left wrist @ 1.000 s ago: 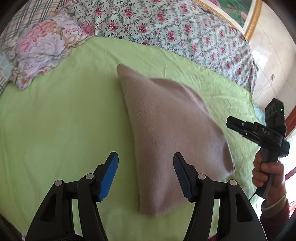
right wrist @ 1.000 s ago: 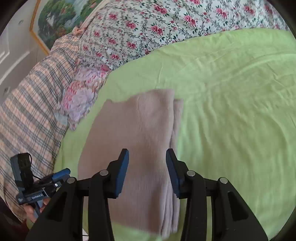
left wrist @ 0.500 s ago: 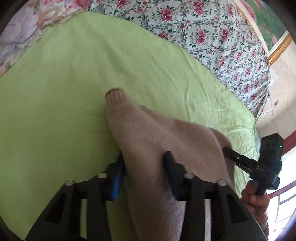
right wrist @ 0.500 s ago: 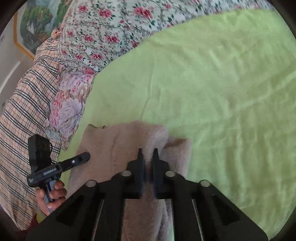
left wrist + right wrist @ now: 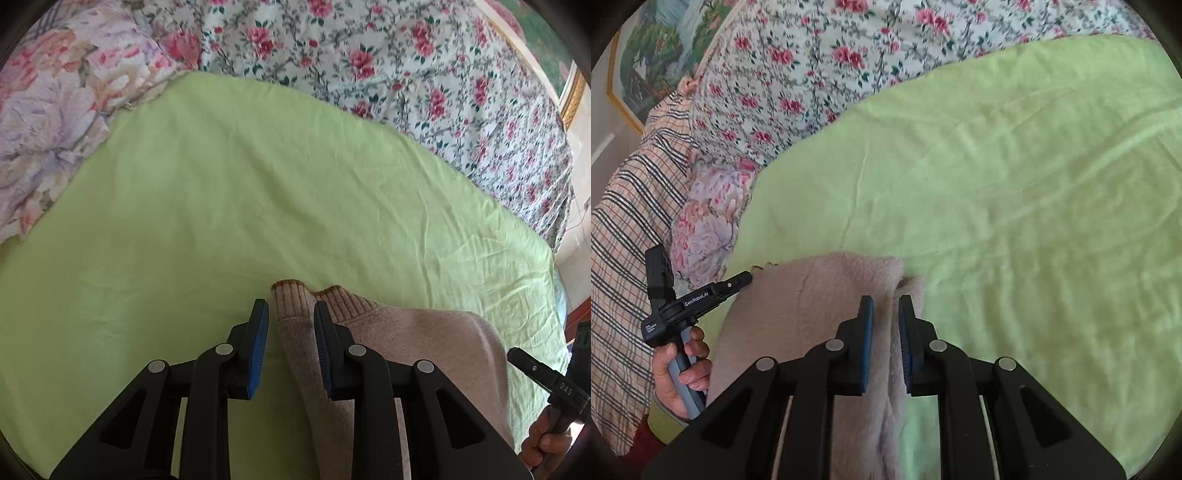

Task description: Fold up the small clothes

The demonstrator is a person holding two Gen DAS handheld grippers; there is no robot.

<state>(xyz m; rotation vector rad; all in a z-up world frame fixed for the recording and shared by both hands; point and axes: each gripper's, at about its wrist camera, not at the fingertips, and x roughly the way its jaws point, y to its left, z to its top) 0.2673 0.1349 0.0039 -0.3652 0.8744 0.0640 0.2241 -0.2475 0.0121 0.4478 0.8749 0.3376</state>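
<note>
A beige knit garment (image 5: 424,332) lies folded on the green sheet (image 5: 221,221), low in both wrist views. Its ribbed edge (image 5: 291,299) sticks up between the pads of my left gripper (image 5: 290,306), whose jaws are closing. The right pad touches the knit and a thin slit remains at the left pad. My right gripper (image 5: 886,301) pinches a thick fold of the garment (image 5: 812,295) along its right side, its jaws easing slightly wider with cloth filling the gap. Each gripper shows in the other's view, hand-held: right gripper (image 5: 517,360), left gripper (image 5: 748,275).
A floral quilt (image 5: 406,74) is bunched along the far side of the bed, with a pastel flowered pillow (image 5: 48,122) at the left. Plaid bedding (image 5: 624,240) and a framed picture (image 5: 653,55) lie beyond. The sheet's edge (image 5: 554,280) drops off at the right.
My left gripper swept to the garment's ribbed edge and narrowed around it. My right gripper closed on the side fold, then widened a little. The garment bunched toward me.
</note>
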